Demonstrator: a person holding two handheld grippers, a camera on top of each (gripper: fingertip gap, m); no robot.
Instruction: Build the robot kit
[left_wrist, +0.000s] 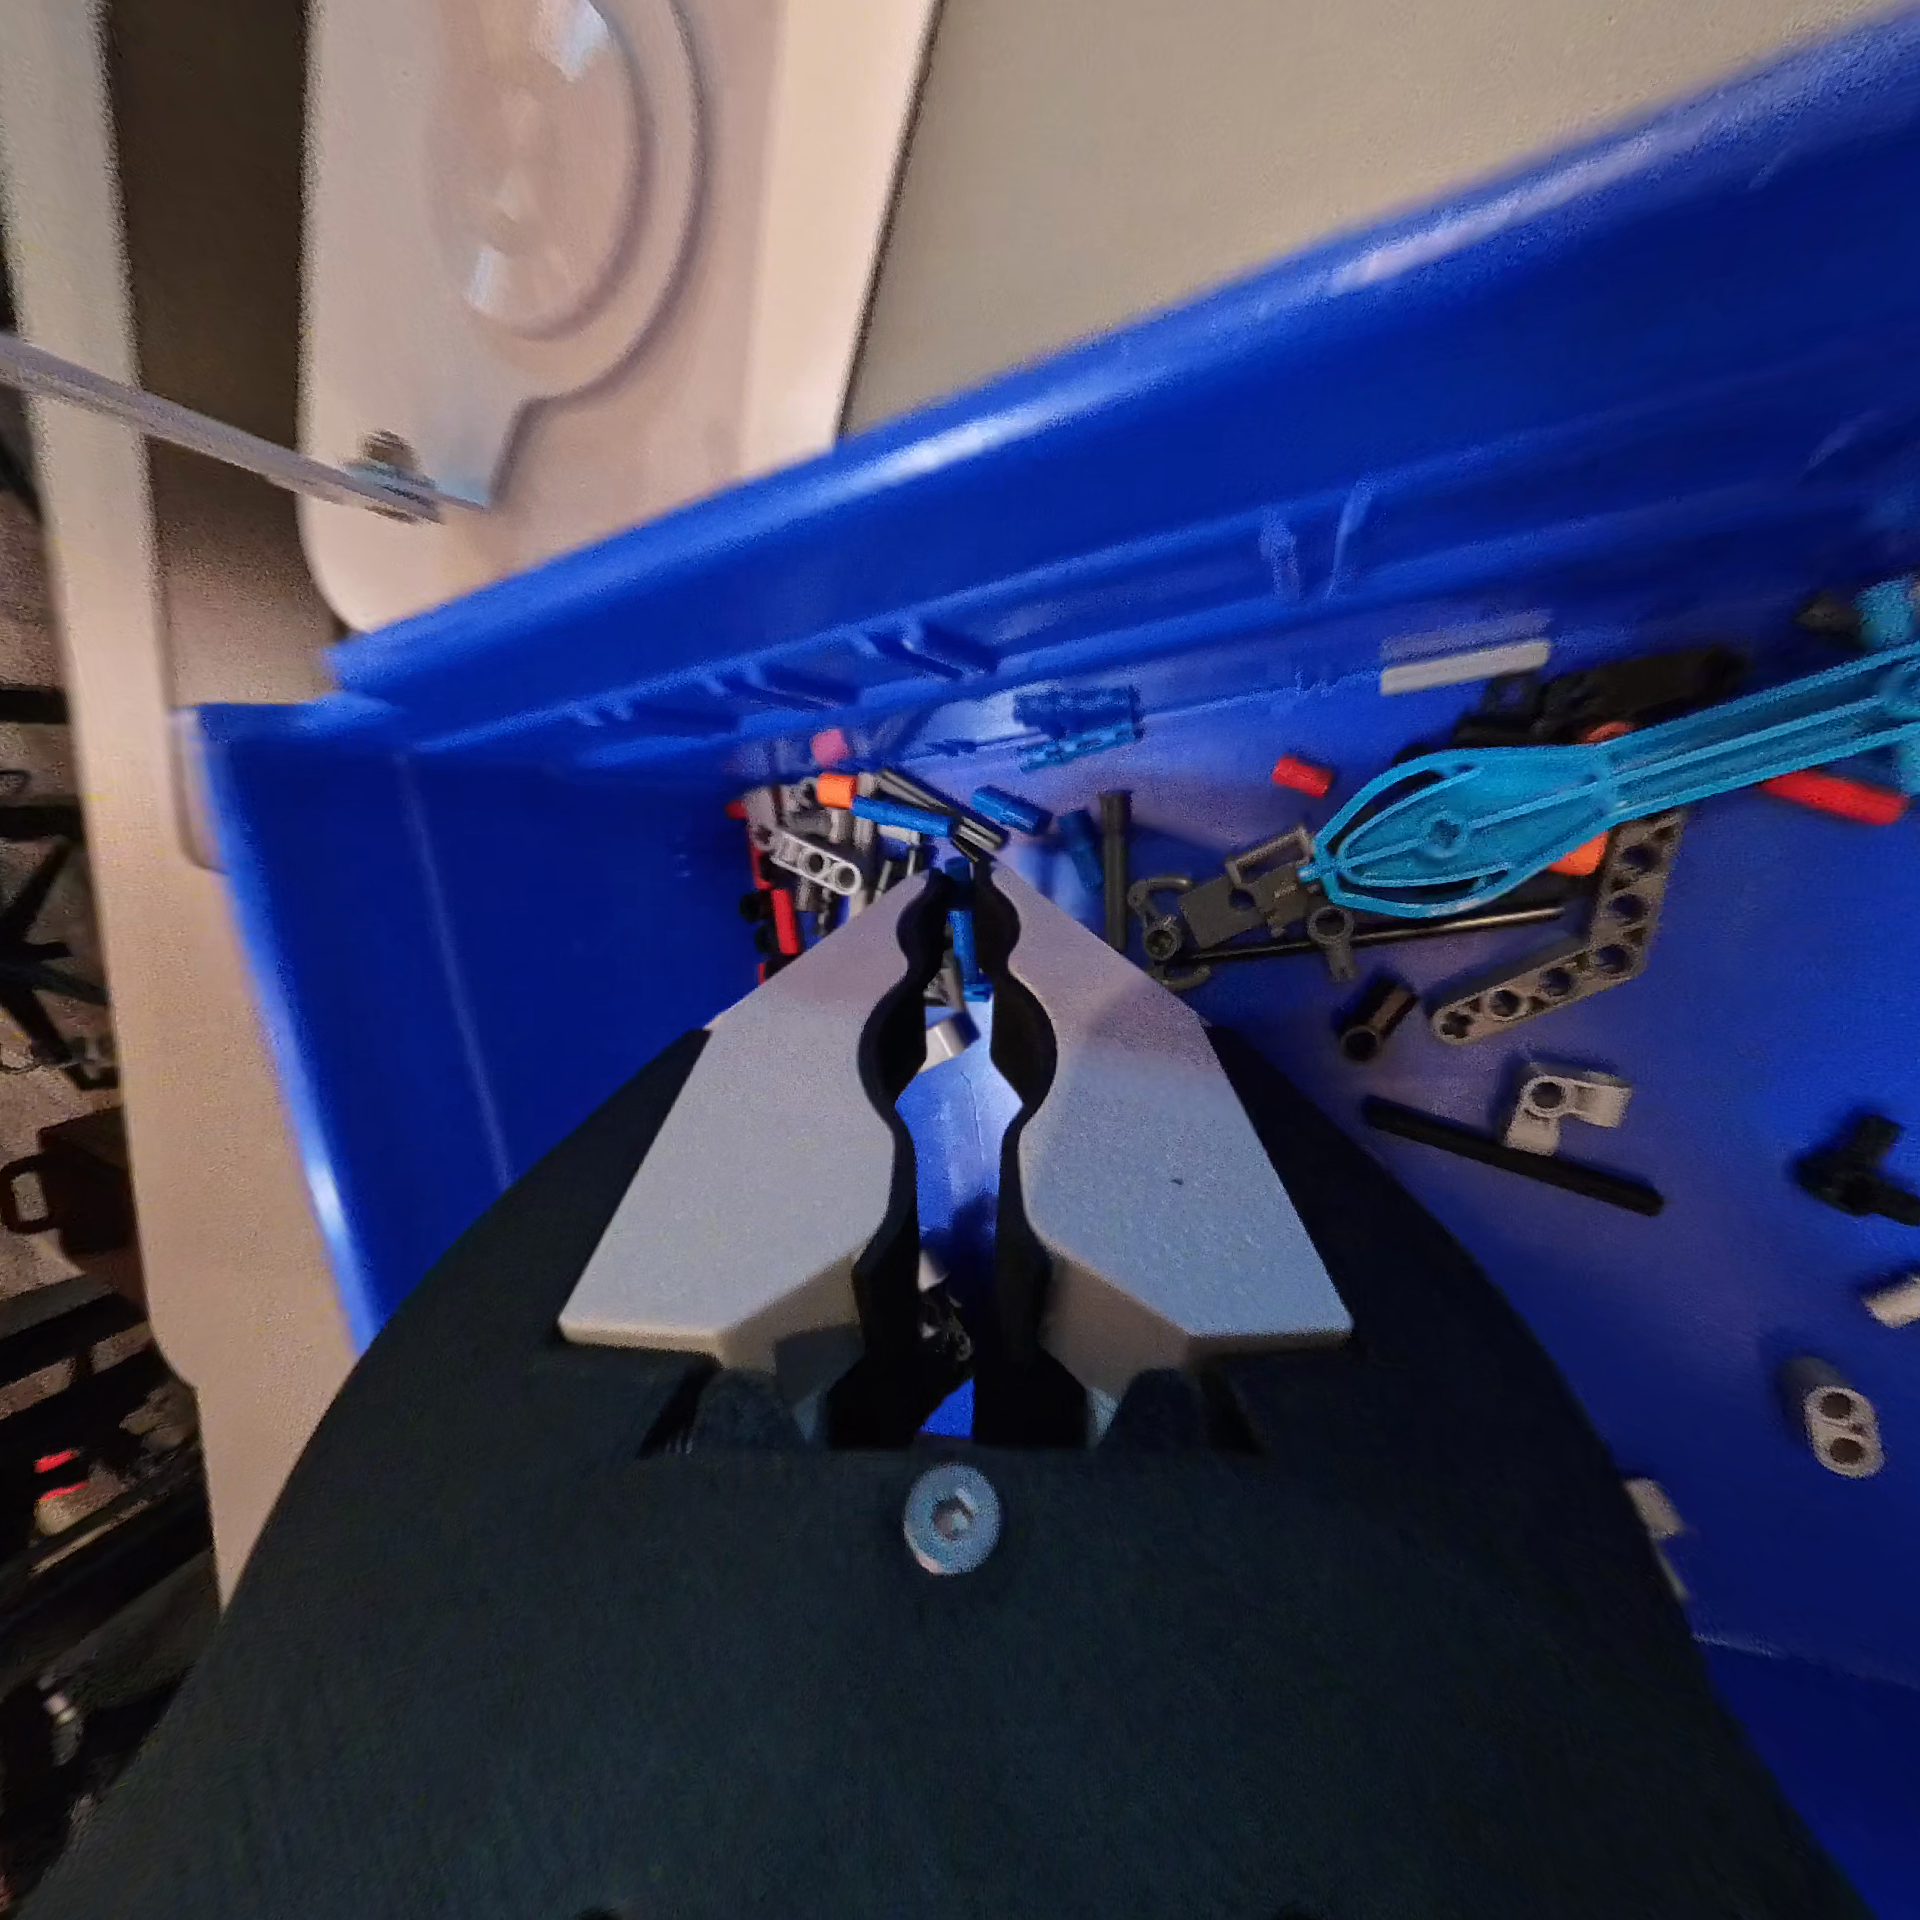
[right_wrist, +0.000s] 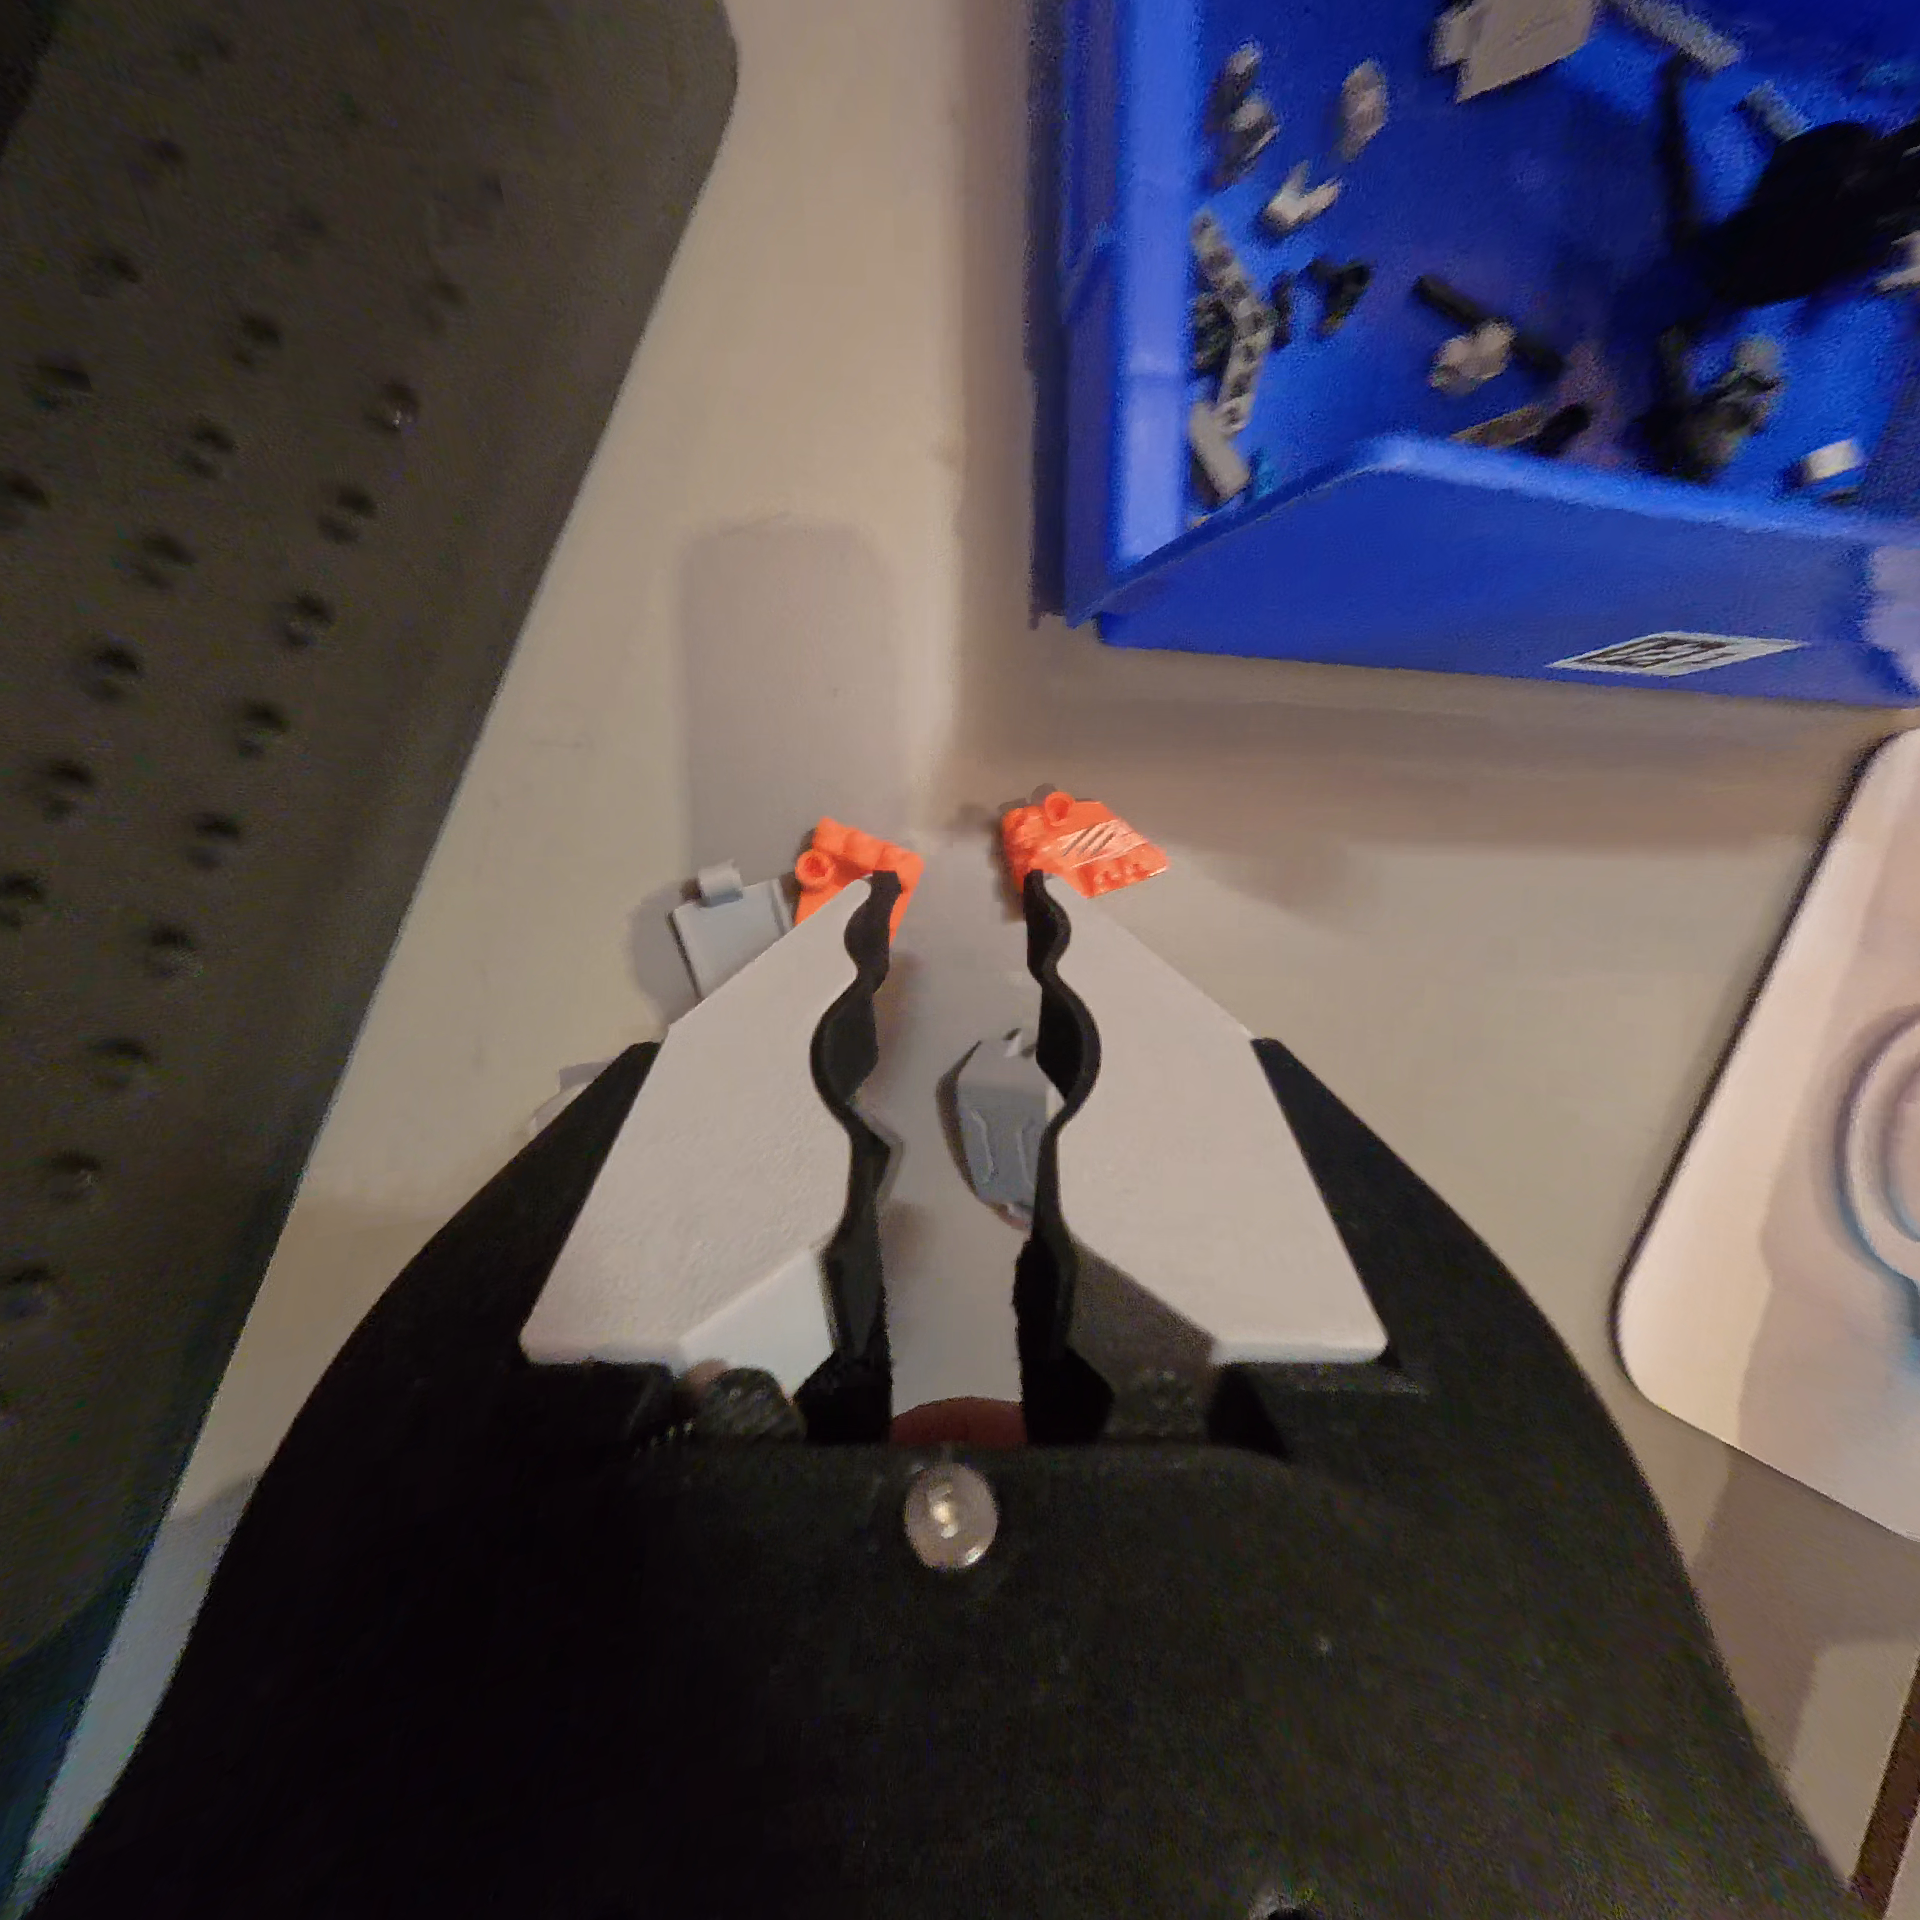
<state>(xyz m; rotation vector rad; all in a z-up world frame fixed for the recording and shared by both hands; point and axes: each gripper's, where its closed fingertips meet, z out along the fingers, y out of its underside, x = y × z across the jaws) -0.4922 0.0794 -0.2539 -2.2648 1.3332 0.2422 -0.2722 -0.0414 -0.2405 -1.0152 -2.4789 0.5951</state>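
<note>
In the left wrist view my left gripper (left_wrist: 964, 883) reaches into a blue bin (left_wrist: 1351, 436) of small building-toy parts. Its jaws stand almost together on a small blue pin (left_wrist: 966, 940), by a heap of grey, black and blue parts (left_wrist: 831, 842) in the bin's corner. In the right wrist view my right gripper (right_wrist: 956, 883) is open and empty, low over a beige table (right_wrist: 1351, 935). An orange piece (right_wrist: 847, 857) lies at its left fingertip and another orange piece (right_wrist: 1091, 847) at its right. A grey piece (right_wrist: 997, 1127) lies between the fingers, against the right one.
A turquoise lattice part (left_wrist: 1538, 821), a dark bent beam (left_wrist: 1558, 966) and black axles lie to the right in the bin. A grey panel (right_wrist: 727, 925) lies left of the right gripper. The blue bin (right_wrist: 1507, 582) stands far right, a dark perforated mat (right_wrist: 260, 520) left, a white tray (right_wrist: 1787, 1195) right. My right fingertips sit around 25 cm from my left ones.
</note>
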